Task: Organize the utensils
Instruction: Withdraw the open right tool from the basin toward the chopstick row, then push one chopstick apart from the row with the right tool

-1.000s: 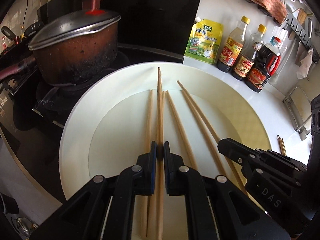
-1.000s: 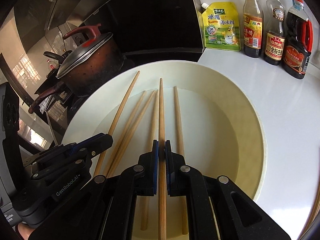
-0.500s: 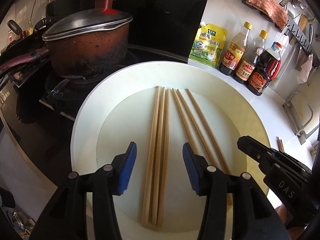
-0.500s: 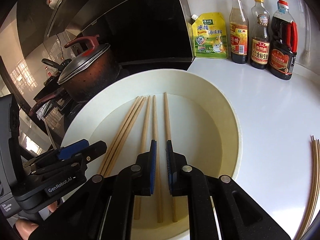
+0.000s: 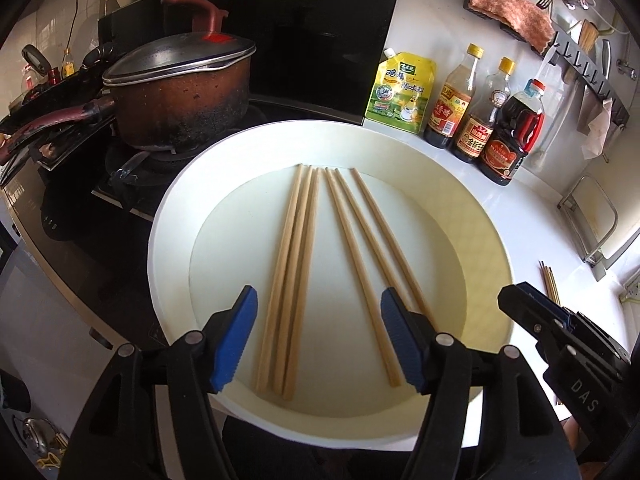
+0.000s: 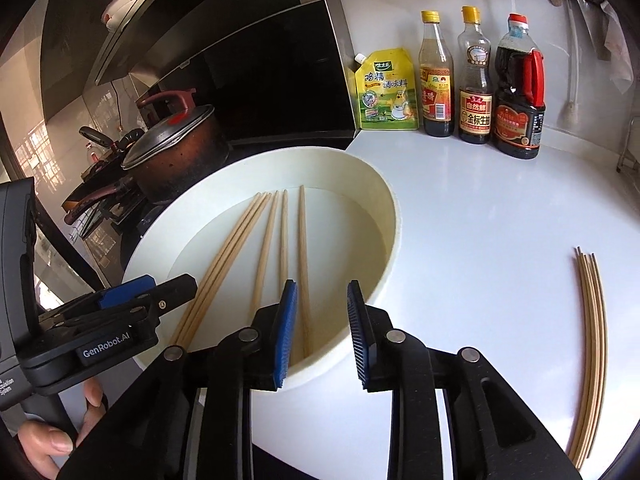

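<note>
both our left gripper point(image 5: 316, 344) and right gripper point(image 6: 322, 332) have just been opening, jaws empty; swinging out, we might nudge the aligned chopsticks point(image 5: 296, 264) in the basin point(image 5: 172, 216) askew.

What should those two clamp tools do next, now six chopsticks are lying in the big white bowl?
Probably swing the right gripper, its jaws just opened and empty, over to the loose bundle of wooden chopsticks on the white counter. They lie outside the round white basin, where six wooden chopsticks already rest.
</note>
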The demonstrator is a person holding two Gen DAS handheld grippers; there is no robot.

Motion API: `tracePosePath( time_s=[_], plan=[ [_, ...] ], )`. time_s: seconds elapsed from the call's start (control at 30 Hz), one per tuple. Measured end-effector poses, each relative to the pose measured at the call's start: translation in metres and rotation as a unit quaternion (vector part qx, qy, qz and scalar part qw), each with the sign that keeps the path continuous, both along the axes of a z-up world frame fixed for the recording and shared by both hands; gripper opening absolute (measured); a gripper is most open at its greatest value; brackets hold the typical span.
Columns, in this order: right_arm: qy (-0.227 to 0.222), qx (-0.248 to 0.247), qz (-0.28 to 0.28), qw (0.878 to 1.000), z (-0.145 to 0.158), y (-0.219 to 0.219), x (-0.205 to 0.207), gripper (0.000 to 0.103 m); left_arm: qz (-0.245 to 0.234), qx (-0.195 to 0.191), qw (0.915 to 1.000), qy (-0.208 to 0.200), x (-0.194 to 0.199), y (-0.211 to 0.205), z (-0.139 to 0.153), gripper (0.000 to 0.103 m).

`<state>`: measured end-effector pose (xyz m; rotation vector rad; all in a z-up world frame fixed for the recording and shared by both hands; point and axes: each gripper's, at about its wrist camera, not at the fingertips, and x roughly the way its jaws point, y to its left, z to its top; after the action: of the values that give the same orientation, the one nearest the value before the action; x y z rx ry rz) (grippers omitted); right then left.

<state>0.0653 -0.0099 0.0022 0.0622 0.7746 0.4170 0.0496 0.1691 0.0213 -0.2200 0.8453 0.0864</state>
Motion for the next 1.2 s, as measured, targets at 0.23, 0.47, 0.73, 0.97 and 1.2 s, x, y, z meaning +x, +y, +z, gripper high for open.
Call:
tracePosePath(
  time_s=[0.23, 0.47, 0.73, 0.97, 1.2],
  plan=[
    [-0.010, -0.005, -0.027, 1.000, 0.000, -0.036, -0.026, 0.032, -0.034, 0.011, 0.9994, -0.005, -0.014, -0.037, 0.003, 0.068],
    [-0.017, -0.016, -0.071, 0.997, 0.000, -0.083, -0.051, 0.039, -0.071, 0.018, 0.9971, -0.018, -0.028, -0.081, 0.009, 0.075],
    [-0.022, -0.007, -0.119, 0.993, 0.005, -0.142, -0.071, 0.043, -0.114, 0.029, 0.9930, -0.016, -0.038, -0.130, 0.013, 0.076],
    [-0.022, -0.013, -0.160, 0.987, 0.003, -0.187, -0.076, 0.046, -0.151, 0.026, 0.9881, -0.017, -0.038, -0.166, 0.014, 0.076],
    [-0.010, -0.035, -0.188, 0.982, -0.009, -0.225, -0.070, 0.046, -0.191, 0.023, 0.9811, -0.021, -0.029, -0.209, 0.011, 0.081]
  ],
)
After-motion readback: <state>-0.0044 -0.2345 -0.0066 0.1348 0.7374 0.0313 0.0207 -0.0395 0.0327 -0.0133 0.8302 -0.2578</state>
